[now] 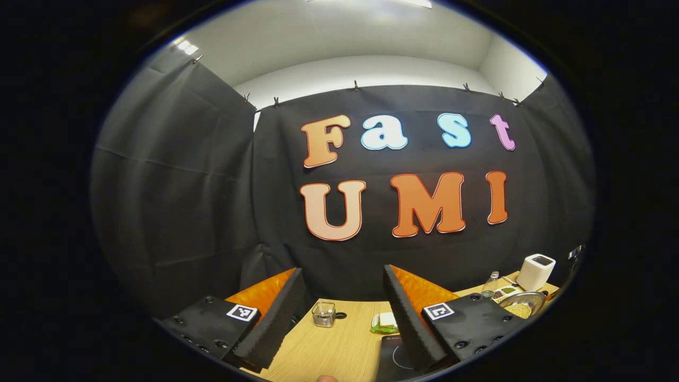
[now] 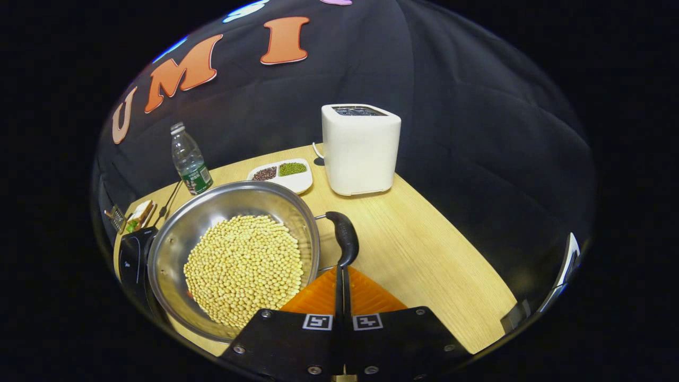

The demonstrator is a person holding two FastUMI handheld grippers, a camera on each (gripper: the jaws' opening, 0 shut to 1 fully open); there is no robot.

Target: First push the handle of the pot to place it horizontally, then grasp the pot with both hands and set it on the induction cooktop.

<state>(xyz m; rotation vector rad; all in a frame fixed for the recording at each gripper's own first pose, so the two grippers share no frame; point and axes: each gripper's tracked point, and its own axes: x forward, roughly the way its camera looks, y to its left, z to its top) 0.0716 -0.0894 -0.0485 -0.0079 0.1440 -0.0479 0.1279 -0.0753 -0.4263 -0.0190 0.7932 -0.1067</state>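
A steel pot (image 2: 175, 233) full of pale soybeans (image 2: 244, 265) stands on the wooden table, beside the black induction cooktop (image 2: 132, 260) at its left. Its black handle (image 2: 344, 236) curves toward me in the right gripper view. My right gripper (image 2: 342, 273) is shut with nothing between its fingers, and its tip is at the end of that handle. In the left gripper view my left gripper (image 1: 342, 270) hangs open above the table, the cooktop (image 1: 395, 355) just under its right finger (image 1: 411, 318). The pot (image 1: 522, 305) sits far off to the right there.
A white boxy appliance (image 2: 360, 148), a divided dish of beans (image 2: 281, 174) and a plastic bottle (image 2: 190, 159) stand behind the pot. A plate with a sandwich (image 1: 385, 322) and a small glass jar (image 1: 323, 313) sit near the back wall. The table's edge (image 2: 477, 297) runs right of the handle.
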